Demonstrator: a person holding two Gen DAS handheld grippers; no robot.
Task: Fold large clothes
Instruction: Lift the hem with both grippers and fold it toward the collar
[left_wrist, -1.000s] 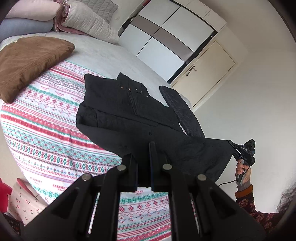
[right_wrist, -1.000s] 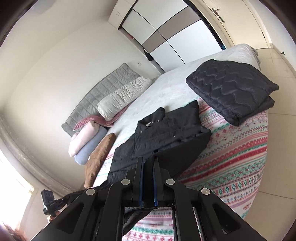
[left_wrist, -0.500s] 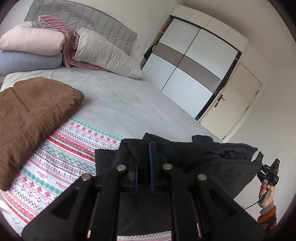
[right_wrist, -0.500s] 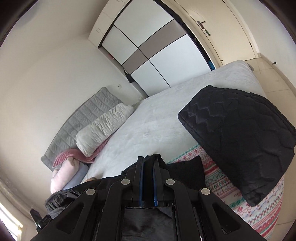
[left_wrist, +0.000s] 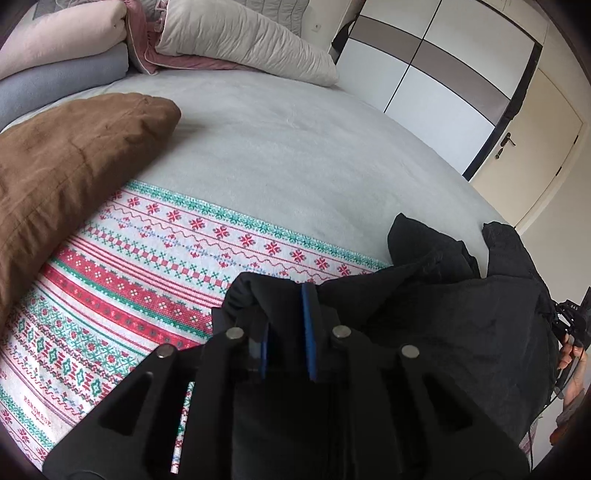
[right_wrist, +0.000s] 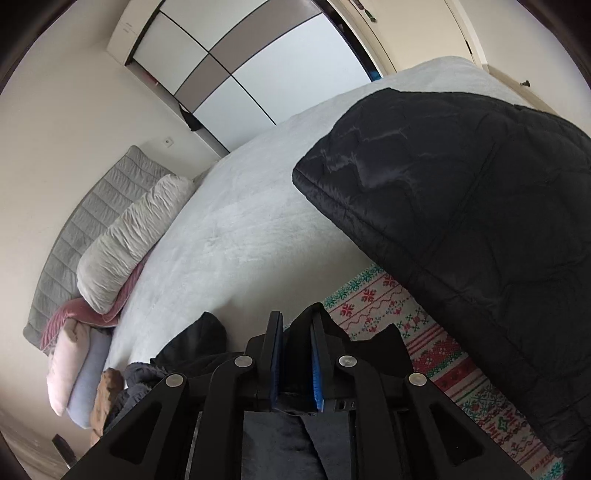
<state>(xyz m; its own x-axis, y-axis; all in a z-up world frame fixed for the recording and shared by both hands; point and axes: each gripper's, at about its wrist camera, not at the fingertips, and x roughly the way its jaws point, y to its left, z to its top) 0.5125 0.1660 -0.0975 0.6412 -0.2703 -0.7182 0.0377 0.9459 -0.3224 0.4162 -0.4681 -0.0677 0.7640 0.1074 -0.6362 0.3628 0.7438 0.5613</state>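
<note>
A large black coat (left_wrist: 461, 325) lies folded over on the patterned blanket (left_wrist: 155, 280) at the near side of the bed. My left gripper (left_wrist: 286, 314) is shut on the coat's edge, with black cloth bunched between its blue pads. My right gripper (right_wrist: 295, 332) is shut on another edge of the same coat (right_wrist: 192, 343), low over the bed. The right gripper also shows at the far right of the left wrist view (left_wrist: 570, 321), at the coat's other side.
A folded brown blanket (left_wrist: 66, 166) lies on the left. A folded black quilted jacket (right_wrist: 461, 206) lies on the right. Pillows (left_wrist: 240, 37) and rolled covers are stacked at the headboard. A wardrobe (left_wrist: 443, 74) and a door stand beyond the bed.
Both grippers have carried the coat's lower edge forward over its upper part and come down low over the bed. The coat, spread flat one second ago, is now folded over.
</note>
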